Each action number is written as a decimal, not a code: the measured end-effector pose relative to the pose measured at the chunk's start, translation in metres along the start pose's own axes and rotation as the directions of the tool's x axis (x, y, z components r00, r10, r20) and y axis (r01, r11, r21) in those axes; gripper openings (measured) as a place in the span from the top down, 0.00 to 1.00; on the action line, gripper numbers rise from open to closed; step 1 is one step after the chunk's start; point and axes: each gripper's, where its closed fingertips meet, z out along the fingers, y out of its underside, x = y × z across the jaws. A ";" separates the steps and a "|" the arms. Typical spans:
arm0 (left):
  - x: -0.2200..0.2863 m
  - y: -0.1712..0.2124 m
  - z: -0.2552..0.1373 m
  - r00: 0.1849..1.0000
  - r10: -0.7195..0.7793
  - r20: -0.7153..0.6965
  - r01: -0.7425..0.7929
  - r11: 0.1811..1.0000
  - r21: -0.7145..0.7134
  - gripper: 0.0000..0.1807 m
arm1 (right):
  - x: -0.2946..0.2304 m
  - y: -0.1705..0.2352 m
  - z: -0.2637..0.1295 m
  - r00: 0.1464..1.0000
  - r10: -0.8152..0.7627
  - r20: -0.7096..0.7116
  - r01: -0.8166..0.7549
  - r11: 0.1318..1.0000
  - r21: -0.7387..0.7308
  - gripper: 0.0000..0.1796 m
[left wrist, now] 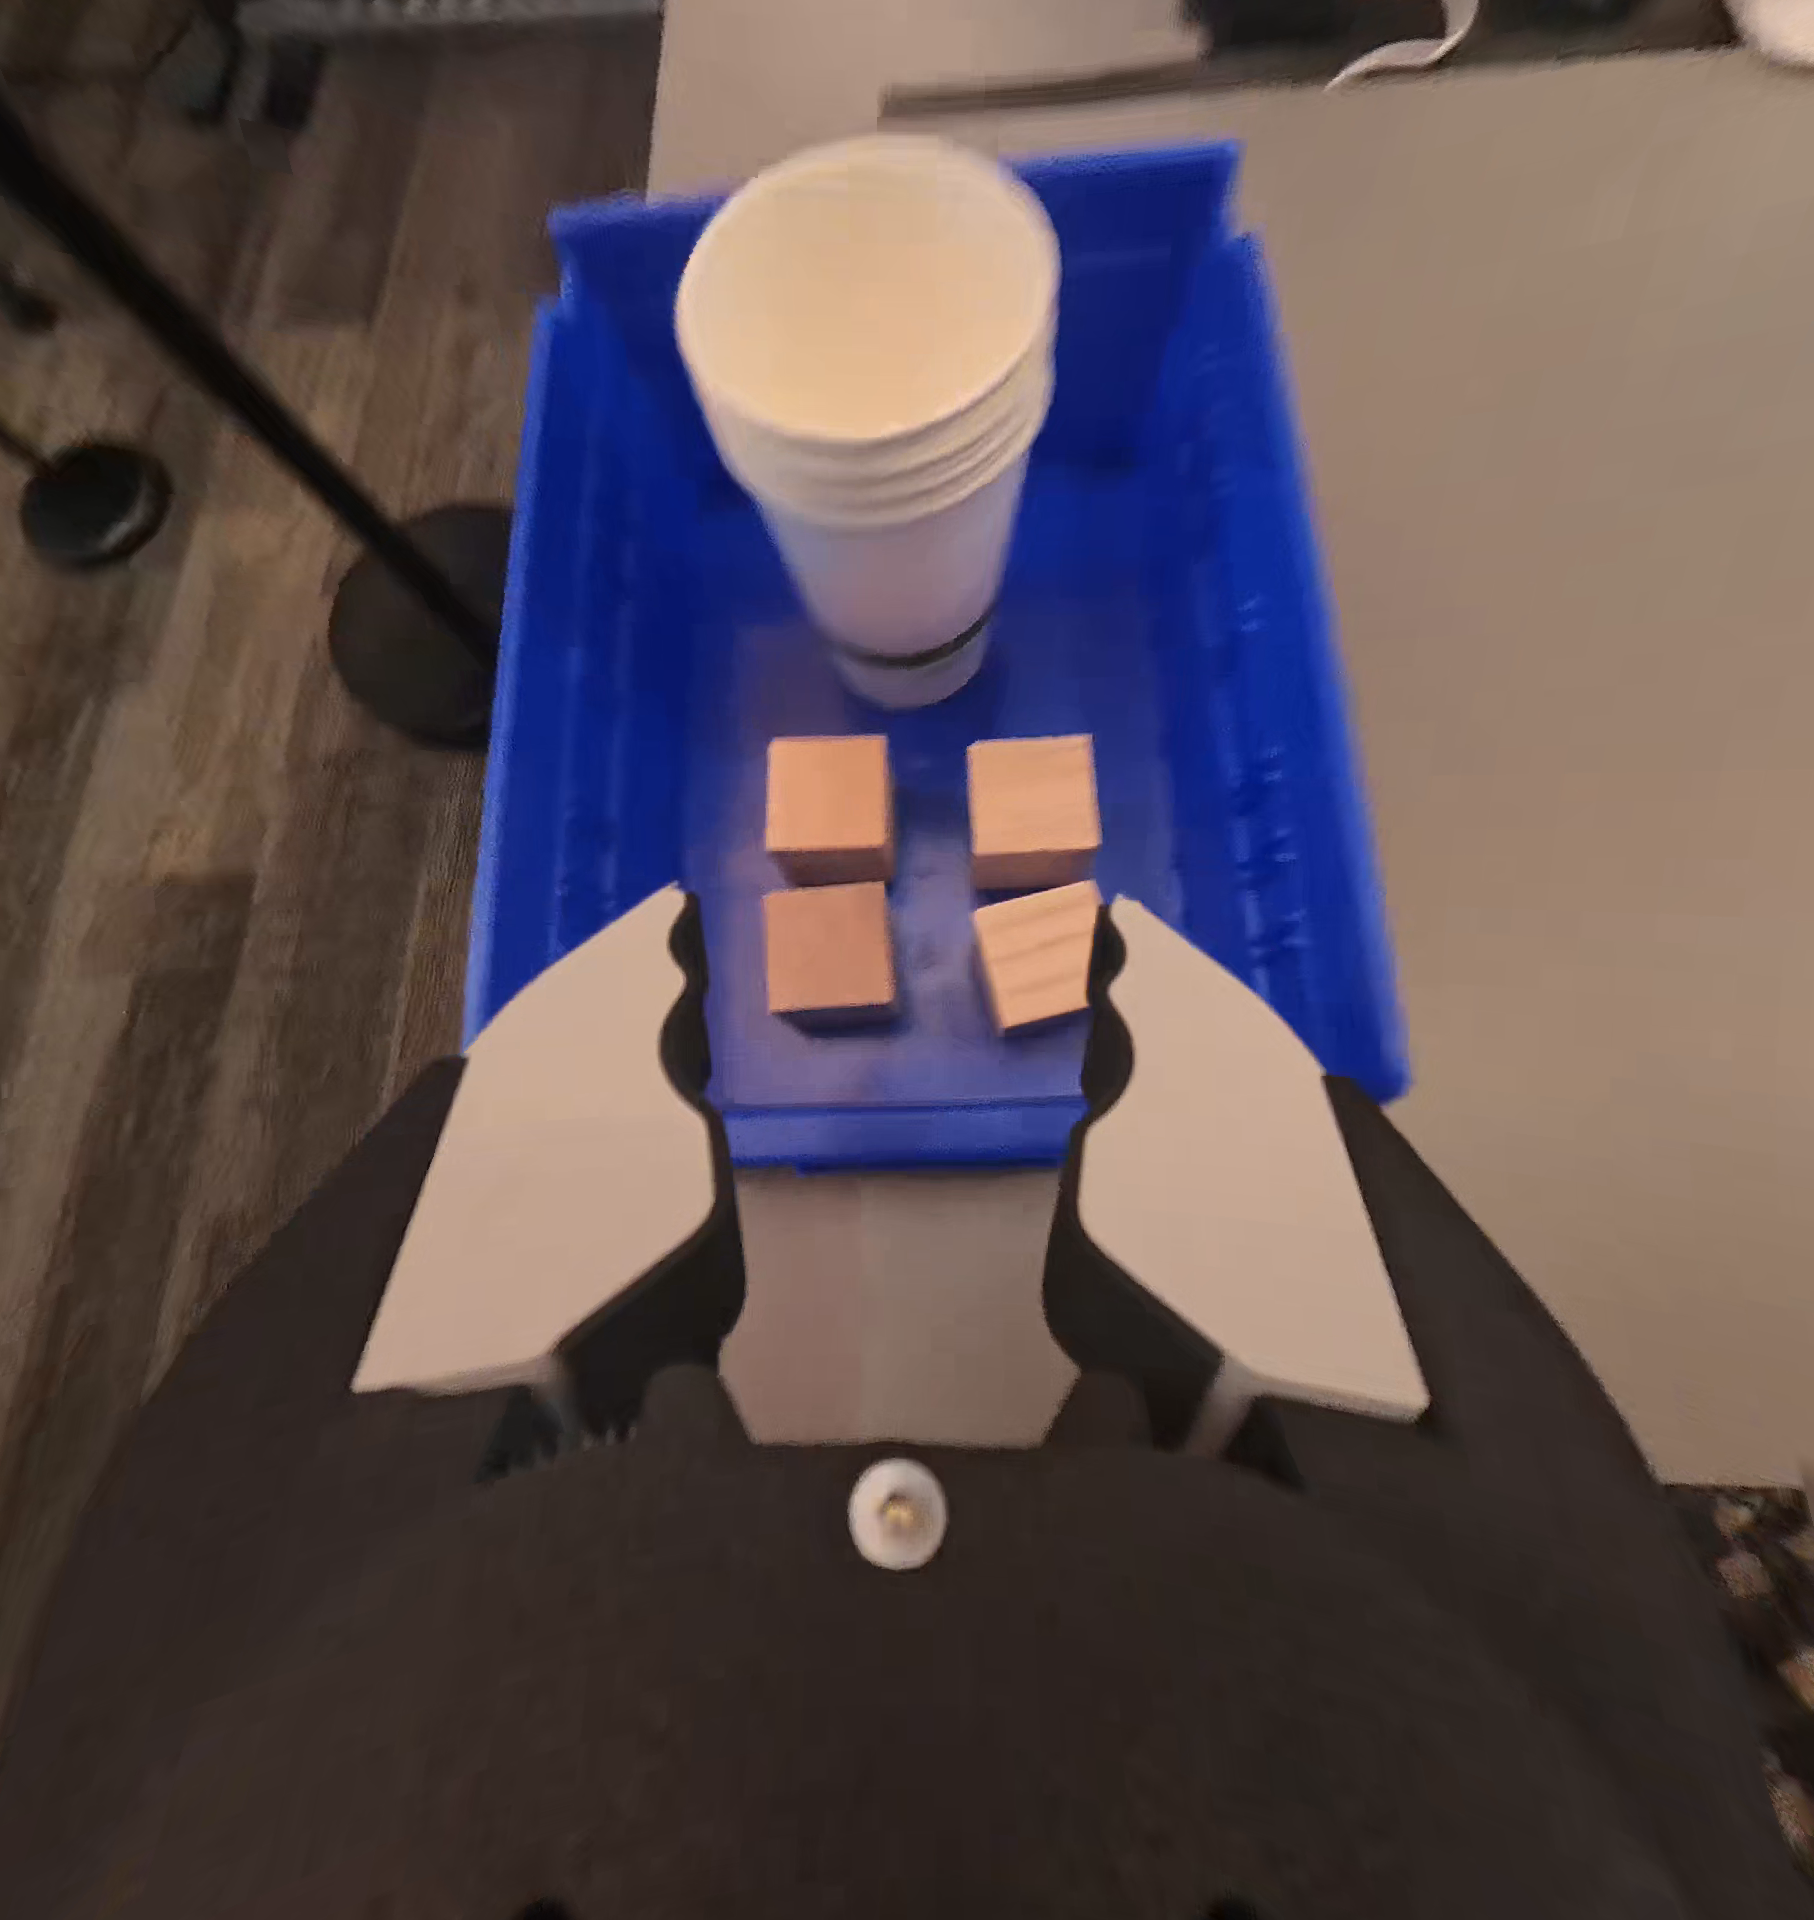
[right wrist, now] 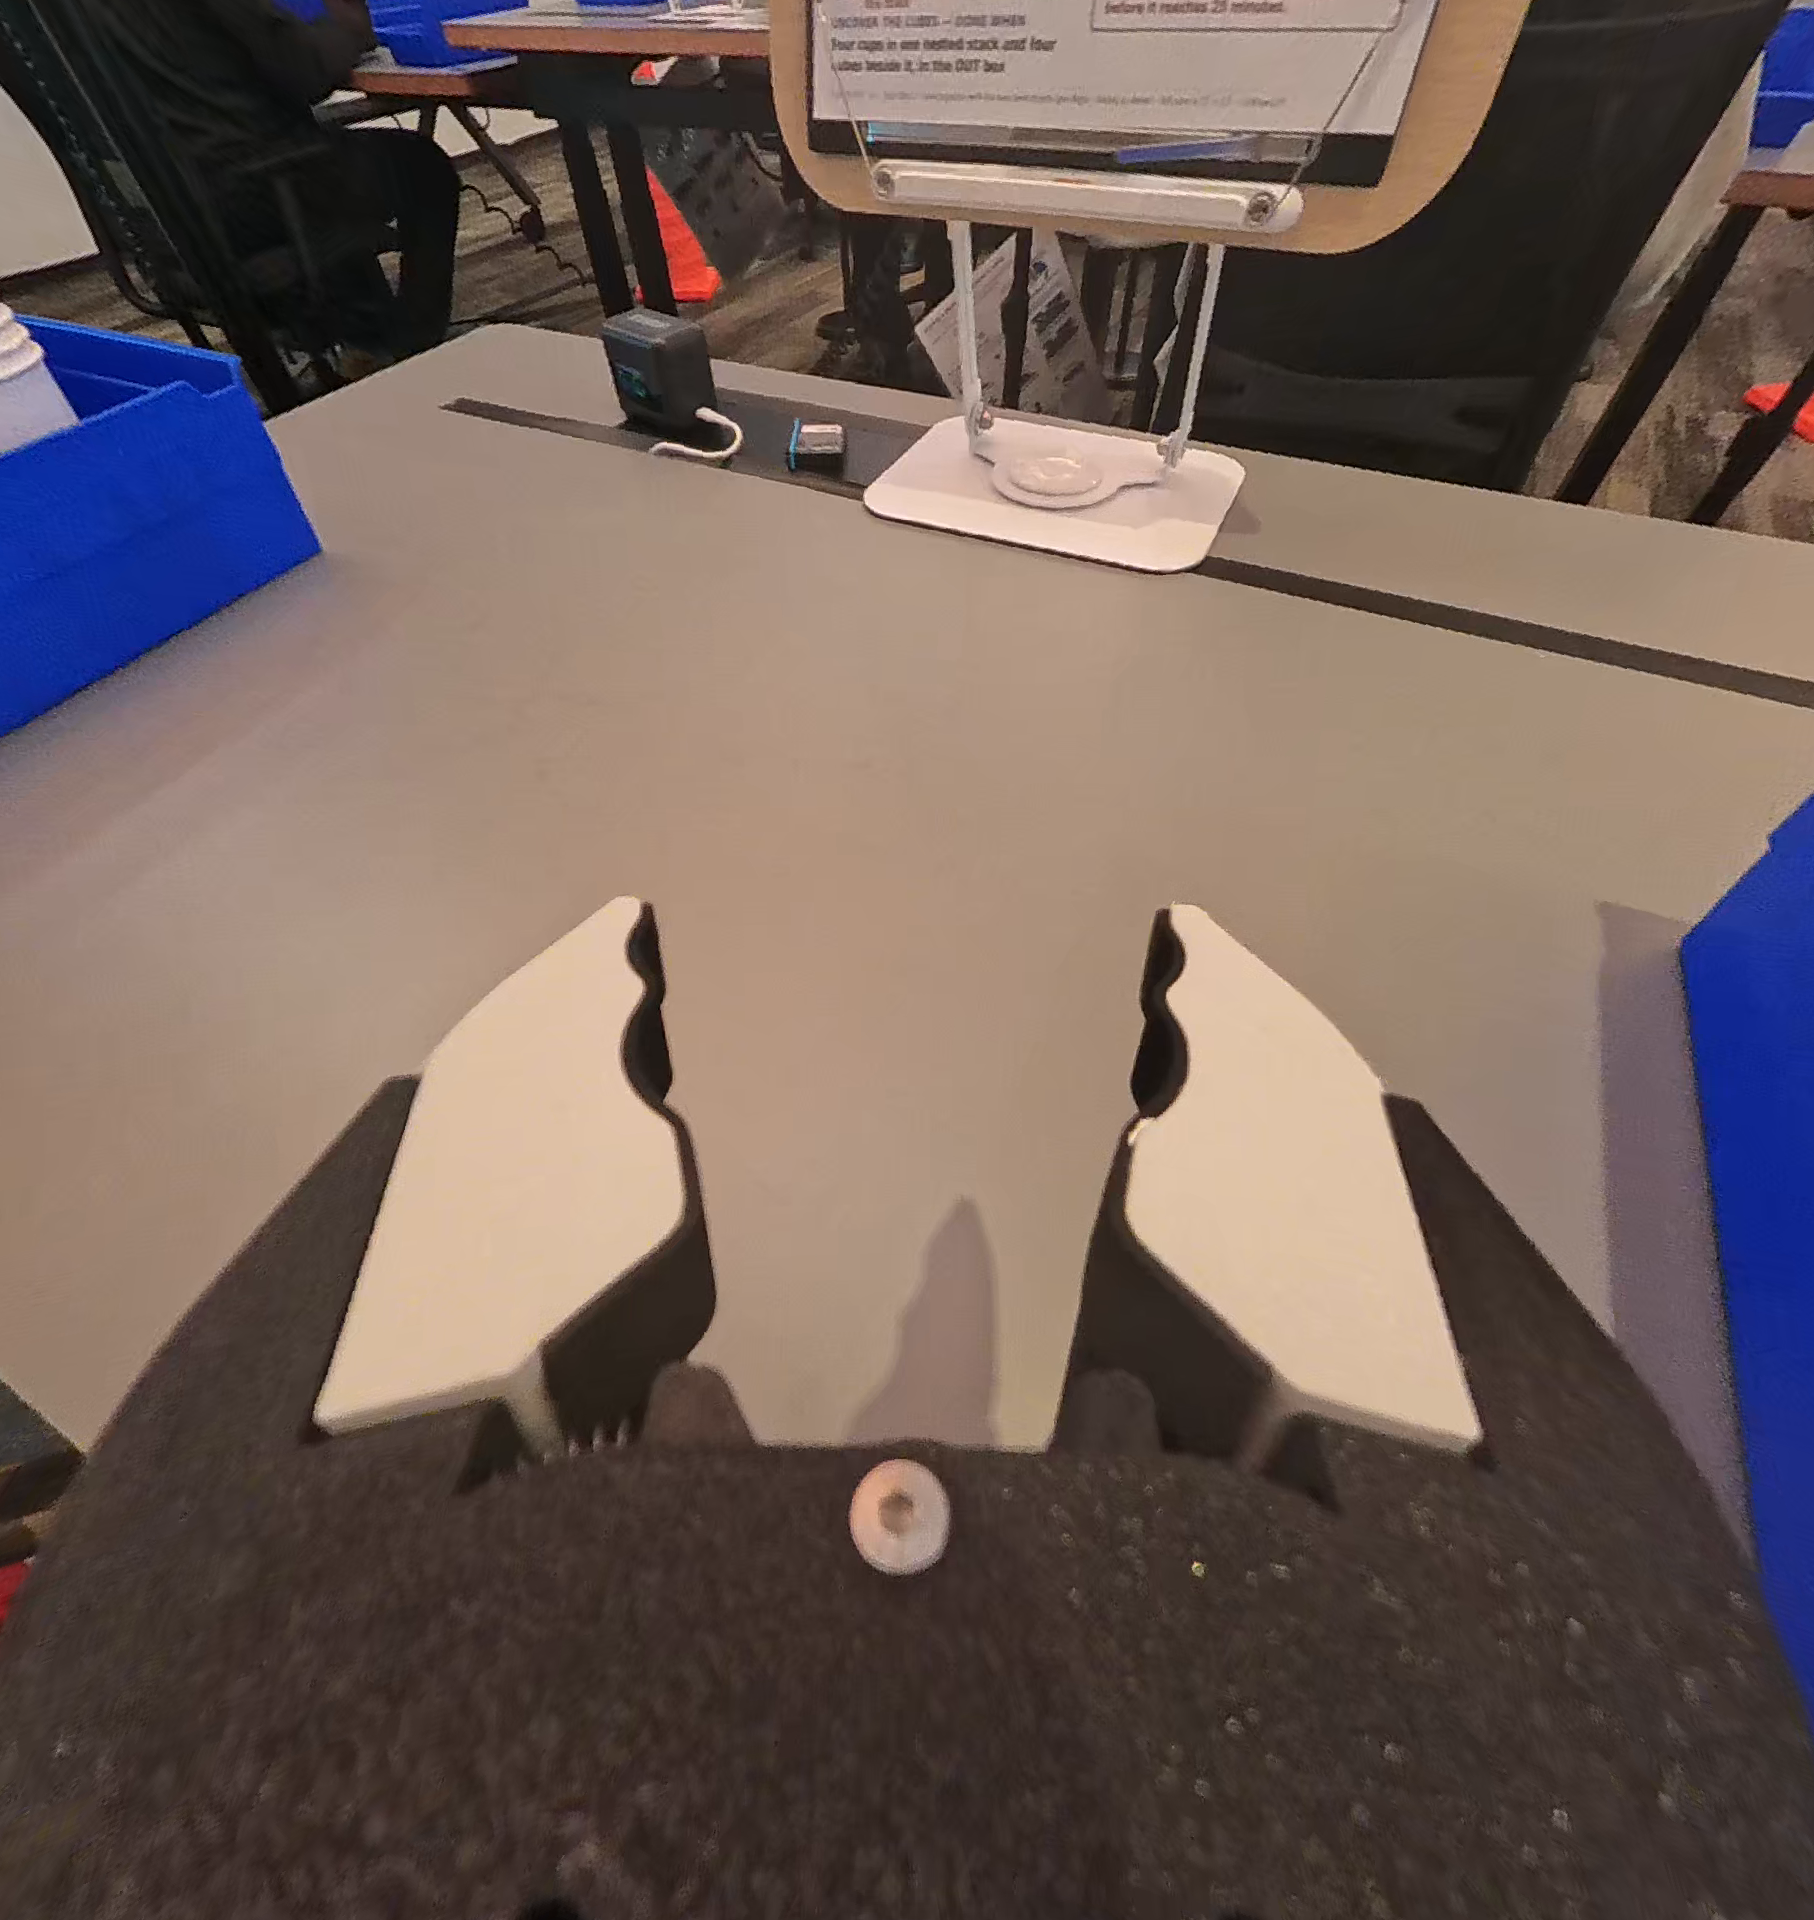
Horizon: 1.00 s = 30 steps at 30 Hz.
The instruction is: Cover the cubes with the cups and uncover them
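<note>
Left gripper (left wrist: 895, 925) spread wide above blue bin (left wrist: 612, 727); four wooden cubes (left wrist: 932, 883) uncovered, nested cups (left wrist: 872, 416) upright behind.

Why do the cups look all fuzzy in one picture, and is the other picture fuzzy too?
In the left wrist view the stack of paper cups and the blue bin are smeared by blur, and the wooden cubes are soft; in the right wrist view the grey table and white stand look sharper, with edges bent by the wide lens.
</note>
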 end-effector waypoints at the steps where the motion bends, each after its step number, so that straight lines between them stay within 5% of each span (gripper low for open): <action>1: -0.006 0.007 0.008 1.000 -0.022 0.012 0.023 0.999 -0.038 0.62 | -0.001 0.000 0.000 1.000 0.000 0.005 0.000 1.000 0.000 0.51; 10: -0.022 0.058 0.066 0.993 -0.080 0.091 0.105 0.940 -0.324 0.63 | -0.007 0.008 0.008 0.998 0.015 0.057 -0.014 1.000 -0.023 0.52; 30: -0.024 0.076 0.100 0.995 -0.067 0.077 0.098 0.852 -0.514 0.76 | -0.012 0.012 0.015 0.994 0.031 0.100 -0.028 0.999 -0.030 0.53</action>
